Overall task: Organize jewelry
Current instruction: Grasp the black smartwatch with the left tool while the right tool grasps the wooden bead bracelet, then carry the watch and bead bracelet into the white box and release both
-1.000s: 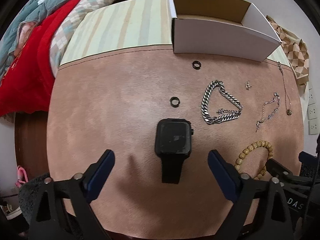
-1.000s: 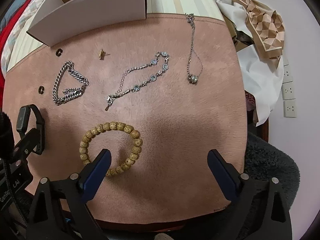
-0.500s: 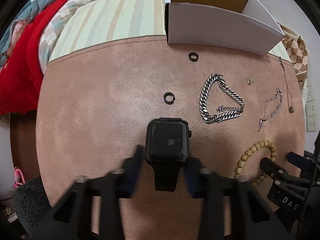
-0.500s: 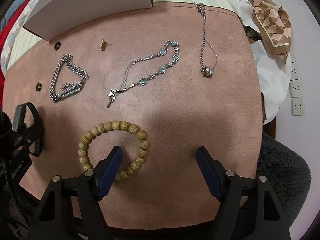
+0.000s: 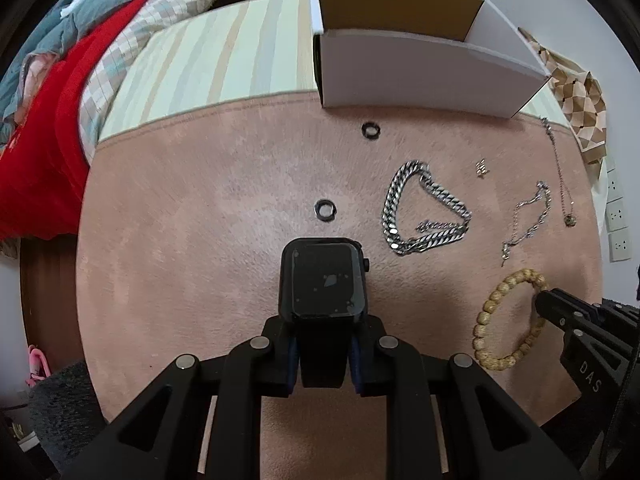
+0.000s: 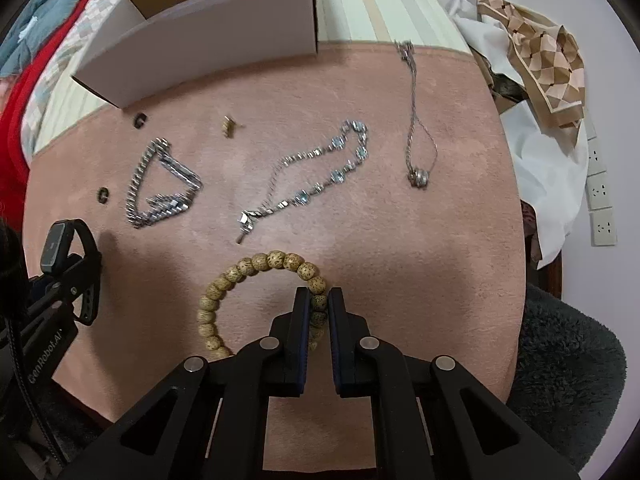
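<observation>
The left claw (image 5: 322, 354) is closing on the strap of the watch (image 5: 323, 280), which is lying in front of the box (image 5: 420, 68). The right claw (image 6: 318, 312) is closing on the beads (image 6: 256, 280), right of the watch. Both should be lifting straight up, slowly, keeping each pinch firm.

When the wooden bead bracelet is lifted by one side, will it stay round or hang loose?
The tan wooden bead bracelet will probably sag into a long loop, being separate strung beads. The right gripper pinches only one or two beads, so it may swing. It looks light.
</observation>
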